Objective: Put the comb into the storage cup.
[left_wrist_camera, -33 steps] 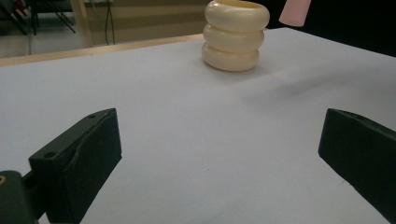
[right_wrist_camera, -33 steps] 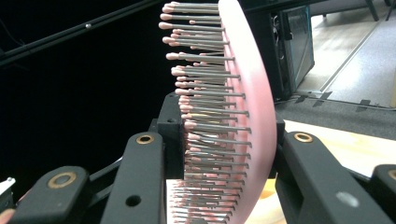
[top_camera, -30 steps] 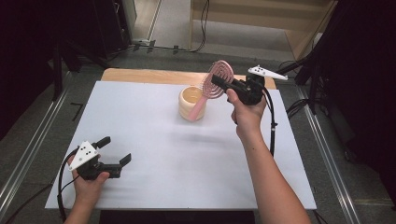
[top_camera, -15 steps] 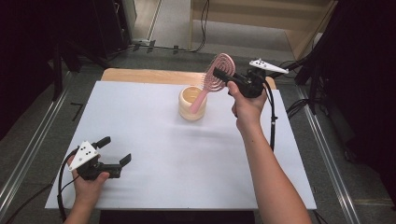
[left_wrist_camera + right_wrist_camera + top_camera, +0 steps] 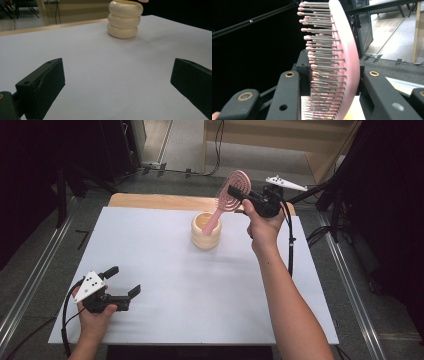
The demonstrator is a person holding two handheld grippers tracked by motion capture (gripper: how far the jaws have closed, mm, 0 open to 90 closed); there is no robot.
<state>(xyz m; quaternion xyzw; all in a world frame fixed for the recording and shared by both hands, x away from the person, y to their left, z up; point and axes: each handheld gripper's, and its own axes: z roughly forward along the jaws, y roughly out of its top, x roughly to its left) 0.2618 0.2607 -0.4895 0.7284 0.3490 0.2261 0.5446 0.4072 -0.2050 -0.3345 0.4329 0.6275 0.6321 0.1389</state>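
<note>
A pink hairbrush [image 5: 234,187] hangs tilted above a cream ringed cup [image 5: 206,236] at the back middle of the white table [image 5: 165,270]. My right gripper [image 5: 239,195] is shut on the brush's round head, with the bristles [image 5: 322,50] between its jaws. The handle [image 5: 215,217] slants down over the cup's mouth, and a pink tip shows just above the cup [image 5: 125,18] in the left gripper view. My left gripper [image 5: 125,281] rests near the table's front left corner, open with nothing between its jaws [image 5: 117,80], facing the cup.
A wooden board edge [image 5: 150,200] runs along the back of the table. Metal rails [image 5: 30,285] flank both sides, and dark stands and cables [image 5: 320,195] crowd the back right. A person's forearm [image 5: 285,300] crosses the table's right half.
My right gripper has lifted the hairbrush up and slightly back, drawing its handle higher out of the cup. The left gripper has stayed put.
</note>
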